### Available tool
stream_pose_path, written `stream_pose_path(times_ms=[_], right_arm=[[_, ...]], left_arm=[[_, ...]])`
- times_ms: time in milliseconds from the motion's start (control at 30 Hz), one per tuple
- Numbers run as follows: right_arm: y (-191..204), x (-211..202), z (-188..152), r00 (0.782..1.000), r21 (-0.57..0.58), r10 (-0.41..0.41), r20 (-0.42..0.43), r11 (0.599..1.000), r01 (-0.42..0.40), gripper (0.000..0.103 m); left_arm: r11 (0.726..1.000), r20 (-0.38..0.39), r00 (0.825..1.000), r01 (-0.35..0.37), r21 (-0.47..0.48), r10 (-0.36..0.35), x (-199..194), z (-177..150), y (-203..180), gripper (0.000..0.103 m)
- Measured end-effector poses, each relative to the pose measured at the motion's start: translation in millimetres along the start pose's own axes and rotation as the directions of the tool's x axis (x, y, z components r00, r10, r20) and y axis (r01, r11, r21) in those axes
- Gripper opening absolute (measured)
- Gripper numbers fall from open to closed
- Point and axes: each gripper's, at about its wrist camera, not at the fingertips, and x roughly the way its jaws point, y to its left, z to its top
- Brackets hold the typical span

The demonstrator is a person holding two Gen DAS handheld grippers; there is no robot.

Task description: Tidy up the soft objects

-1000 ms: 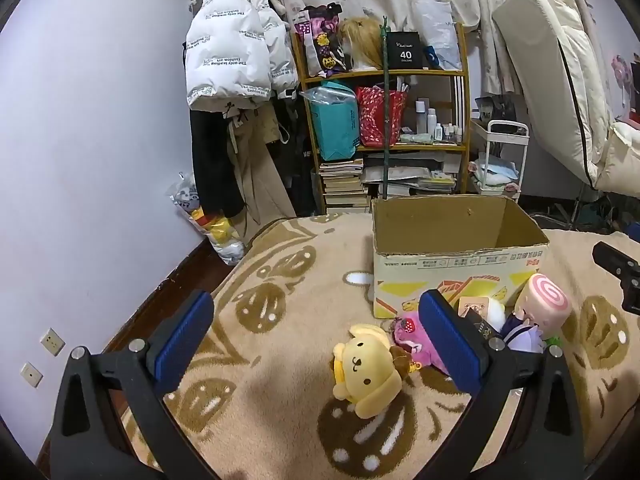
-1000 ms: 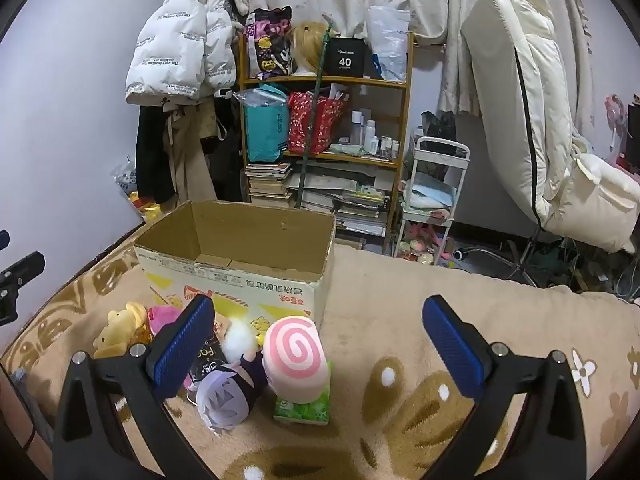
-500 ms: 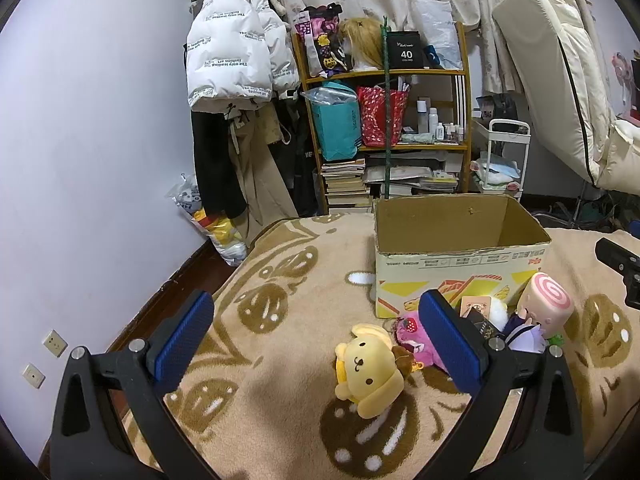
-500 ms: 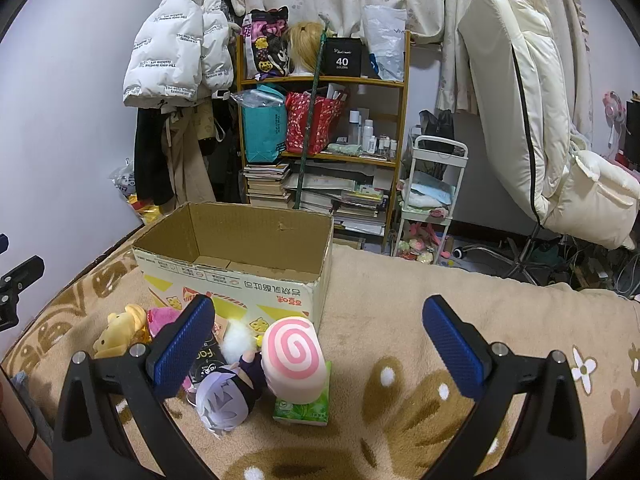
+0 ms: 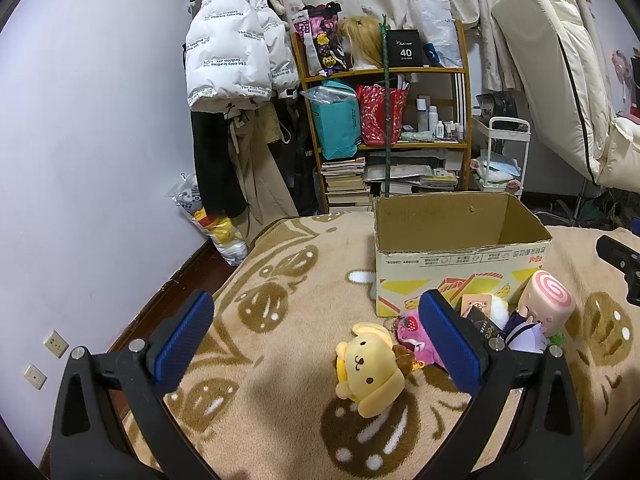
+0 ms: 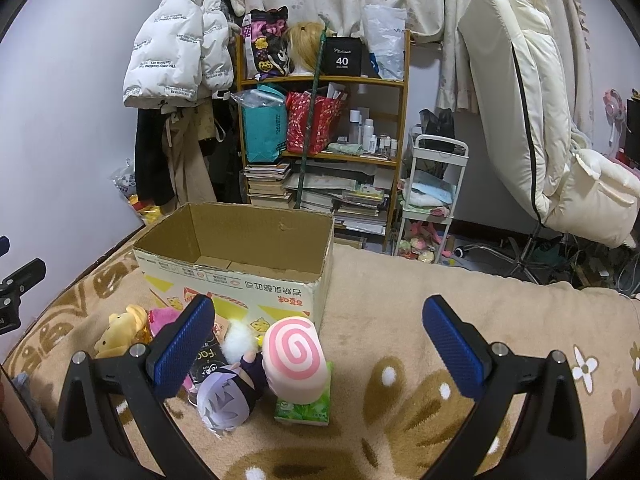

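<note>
An open cardboard box (image 5: 460, 256) (image 6: 236, 276) stands on a tan blanket. In front of it lie a yellow dog plush (image 5: 370, 368) (image 6: 120, 330), a pink plush (image 5: 412, 338), a purple-haired doll (image 5: 524, 330) (image 6: 226, 398), and a pink swirl roll cushion (image 5: 548, 300) (image 6: 294, 360) on a green tissue pack (image 6: 304, 408). My left gripper (image 5: 316, 344) is open and empty, above the blanket just left of the yellow plush. My right gripper (image 6: 320, 348) is open and empty, with the swirl cushion between its fingers' sightline.
A cluttered wooden shelf (image 5: 384, 128) and hanging white jacket (image 5: 228, 48) stand behind the bed. A white cart (image 6: 432, 200) and cream chair (image 6: 540, 120) are at the right. The blanket's edge drops to the floor at the left (image 5: 192, 264).
Both views have shifted only slightly; the scene sits a little higher in frame. No object has moved and both grippers stay open.
</note>
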Motion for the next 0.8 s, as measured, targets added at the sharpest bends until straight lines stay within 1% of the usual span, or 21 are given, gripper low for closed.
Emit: stream_pose_path(times_ms=[800], right_arm=[[-2.4,0.5,-1.5,1.000,0.012,-0.004,-0.003,1.000,0.004,0.103]], left_arm=[[1.000,-0.004,1.000,0.002,0.005,-0.002,2.7,-3.2,3.3,0.101]])
